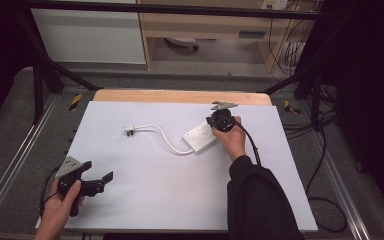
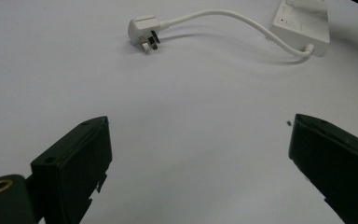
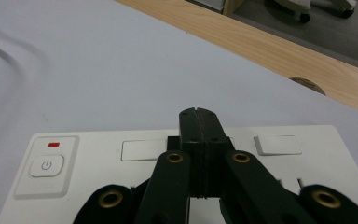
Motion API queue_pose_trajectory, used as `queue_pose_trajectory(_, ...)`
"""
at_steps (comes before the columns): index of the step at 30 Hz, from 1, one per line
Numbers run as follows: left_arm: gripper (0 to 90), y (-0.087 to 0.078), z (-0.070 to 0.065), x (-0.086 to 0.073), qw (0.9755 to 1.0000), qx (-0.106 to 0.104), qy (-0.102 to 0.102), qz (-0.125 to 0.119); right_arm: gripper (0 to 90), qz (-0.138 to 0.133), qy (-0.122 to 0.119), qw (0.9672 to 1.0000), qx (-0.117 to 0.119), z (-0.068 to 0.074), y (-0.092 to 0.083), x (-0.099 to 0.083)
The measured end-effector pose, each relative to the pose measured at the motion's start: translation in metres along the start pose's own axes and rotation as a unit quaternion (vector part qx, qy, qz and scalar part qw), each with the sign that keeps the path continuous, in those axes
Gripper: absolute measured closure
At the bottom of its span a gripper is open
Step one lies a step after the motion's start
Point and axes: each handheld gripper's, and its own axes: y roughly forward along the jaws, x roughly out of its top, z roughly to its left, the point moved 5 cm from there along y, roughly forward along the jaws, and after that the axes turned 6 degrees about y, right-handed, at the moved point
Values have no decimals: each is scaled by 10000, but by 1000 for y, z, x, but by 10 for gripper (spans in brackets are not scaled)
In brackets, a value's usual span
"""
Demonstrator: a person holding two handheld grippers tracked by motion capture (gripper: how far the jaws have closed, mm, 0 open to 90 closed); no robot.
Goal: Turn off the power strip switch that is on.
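Observation:
A white power strip (image 1: 199, 137) lies on the white mat, right of centre. Its white cable (image 1: 167, 140) curves left to a white plug (image 1: 130, 130). My right gripper (image 1: 212, 125) hovers at the strip's right end, jaws shut with nothing between them. In the right gripper view the closed tips (image 3: 199, 114) point over the power strip's top face (image 3: 307, 140), right of its power button (image 3: 46, 164); whether they touch it I cannot tell. My left gripper (image 1: 98, 171) stands open near the front left, empty. Its own view has the plug (image 2: 143, 30) and power strip (image 2: 303, 25) far ahead of the gripper (image 2: 198, 140).
The white mat (image 1: 180, 195) covers a wooden table whose bare far edge (image 1: 180, 96) runs behind the strip. A black frame and loose cables (image 1: 325, 150) surround the table on the right.

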Motion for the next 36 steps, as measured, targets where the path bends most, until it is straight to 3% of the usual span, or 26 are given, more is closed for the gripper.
queue_pose_trajectory(13, 58, 1, 0, 0, 10000, 1, 8, 17, 900, 25, 10, 10000, -6, -1, -1, -2)
queue_pose_trajectory(36, 58, 1, -1, 0, 10000, -17, 25, 12, 900, 89, 18, 9999, 96, 11, 15, -7)
